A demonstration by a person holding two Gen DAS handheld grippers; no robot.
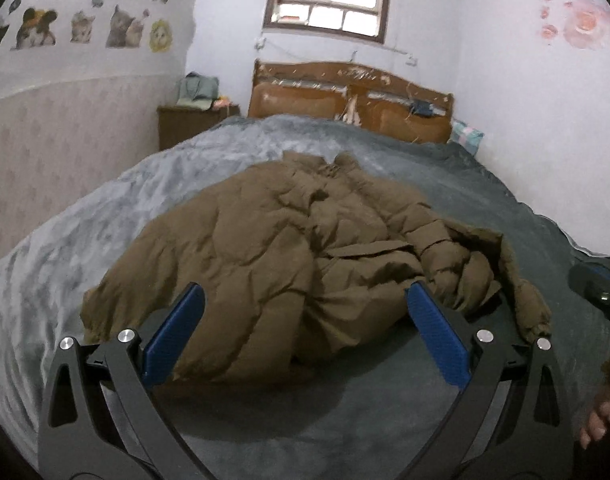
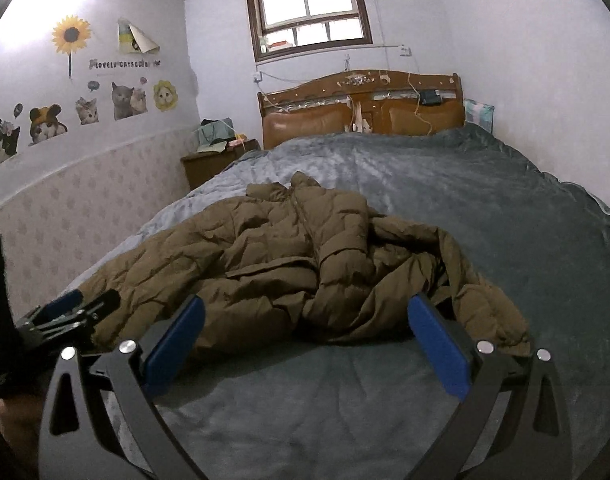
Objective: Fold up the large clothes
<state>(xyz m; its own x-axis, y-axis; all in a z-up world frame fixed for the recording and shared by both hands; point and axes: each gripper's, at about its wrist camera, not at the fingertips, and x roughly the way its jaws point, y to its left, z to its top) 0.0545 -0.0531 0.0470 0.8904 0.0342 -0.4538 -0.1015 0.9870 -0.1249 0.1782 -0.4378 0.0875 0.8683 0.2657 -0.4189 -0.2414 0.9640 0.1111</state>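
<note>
Your left hand-held gripper [image 1: 305,308] wide, empty; right hand-held gripper [image 2: 305,320] wide, empty. Brown jacket [image 1: 265,248] rumpled on bed [image 1: 345,420], just ahead.

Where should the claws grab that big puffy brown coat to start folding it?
Probably by the near hem of the brown coat, coming in low from the foot of the bed. That edge lies closest, thin and fairly flat on the blanket, so open jaws can slip around it. The right side is bunched, with a sleeve flopped over, so the right claw might lift that first.
</note>
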